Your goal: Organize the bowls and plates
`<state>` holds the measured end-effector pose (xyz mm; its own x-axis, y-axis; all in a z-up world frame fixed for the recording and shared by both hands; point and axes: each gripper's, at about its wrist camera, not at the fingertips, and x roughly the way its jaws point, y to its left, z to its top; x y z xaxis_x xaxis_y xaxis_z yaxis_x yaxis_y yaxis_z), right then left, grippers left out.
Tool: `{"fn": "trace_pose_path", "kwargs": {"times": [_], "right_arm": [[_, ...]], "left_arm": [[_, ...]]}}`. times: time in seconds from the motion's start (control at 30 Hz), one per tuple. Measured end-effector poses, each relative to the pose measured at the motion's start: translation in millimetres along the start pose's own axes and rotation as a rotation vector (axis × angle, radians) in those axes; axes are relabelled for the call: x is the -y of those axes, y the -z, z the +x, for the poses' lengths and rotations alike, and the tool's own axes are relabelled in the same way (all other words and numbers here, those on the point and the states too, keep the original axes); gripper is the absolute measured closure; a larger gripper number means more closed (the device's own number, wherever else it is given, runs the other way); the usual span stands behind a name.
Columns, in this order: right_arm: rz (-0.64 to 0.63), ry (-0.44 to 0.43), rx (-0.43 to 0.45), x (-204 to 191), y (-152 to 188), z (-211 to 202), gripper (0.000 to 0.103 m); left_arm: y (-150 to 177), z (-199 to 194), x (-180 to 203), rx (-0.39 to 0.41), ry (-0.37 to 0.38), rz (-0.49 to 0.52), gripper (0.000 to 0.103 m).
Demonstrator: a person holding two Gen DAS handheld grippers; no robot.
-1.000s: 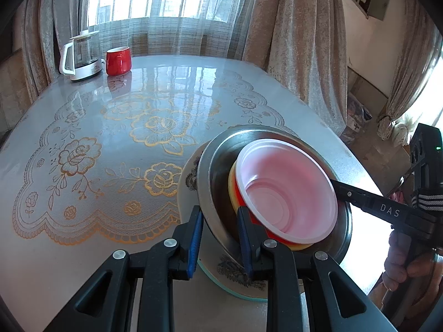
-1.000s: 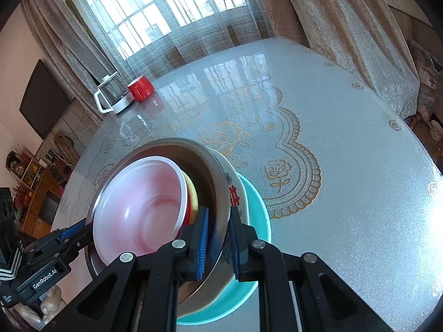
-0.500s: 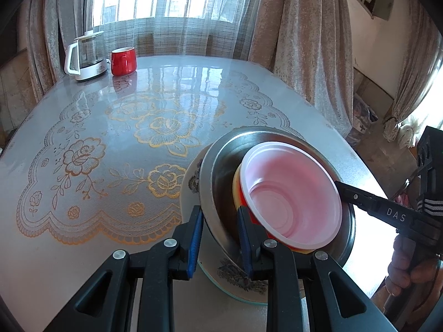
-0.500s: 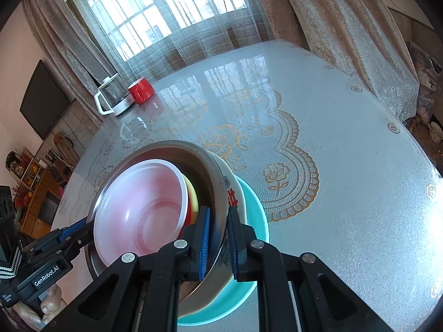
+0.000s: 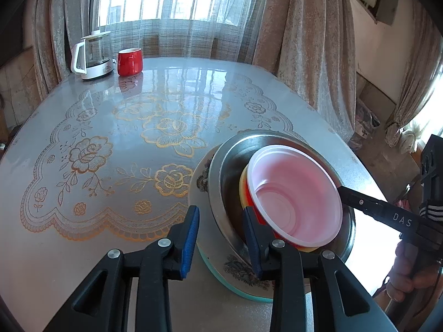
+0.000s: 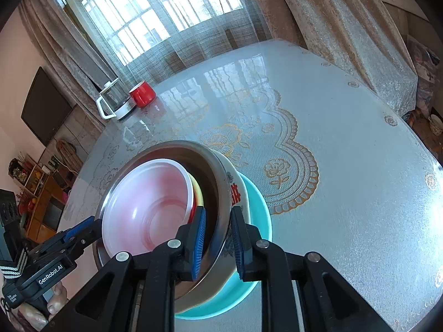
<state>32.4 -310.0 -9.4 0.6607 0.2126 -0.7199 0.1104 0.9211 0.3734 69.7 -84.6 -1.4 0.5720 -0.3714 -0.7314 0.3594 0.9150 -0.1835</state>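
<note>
Tongs — left tongs and right tongs — both opening, straddling the steel bowl rim, pads apart.

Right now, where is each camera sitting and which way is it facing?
Left wrist view: rides the left claw, angled down across the table toward the window; its opening jaws straddle the steel bowl; the right claw and a hand show at right.
Right wrist view: rides the right claw, angled down from the stack's opposite side; opening jaws straddle the same rim; the left claw shows lower left.
Shared: stacked bowls, pink bowl, kettle, red mug.
</note>
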Motion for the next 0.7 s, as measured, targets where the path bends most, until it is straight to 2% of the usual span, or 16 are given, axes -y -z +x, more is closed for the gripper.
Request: {"fn": "trace_pose_path", "kwargs": {"times": [0.47, 0.7], "right_arm": [[0.023, 0.020, 0.028, -3.2, 5.3, -10.1, 0.077], [0.009, 0.061, 0.061, -11.2, 10.5, -18.5, 0.074]], "left_arm": [[6.0, -15.2, -4.1, 0.033, -0.027, 0.019, 0.067], [10.1, -23.6, -8.1, 0.059, -0.048, 0.017, 0.066]]}}
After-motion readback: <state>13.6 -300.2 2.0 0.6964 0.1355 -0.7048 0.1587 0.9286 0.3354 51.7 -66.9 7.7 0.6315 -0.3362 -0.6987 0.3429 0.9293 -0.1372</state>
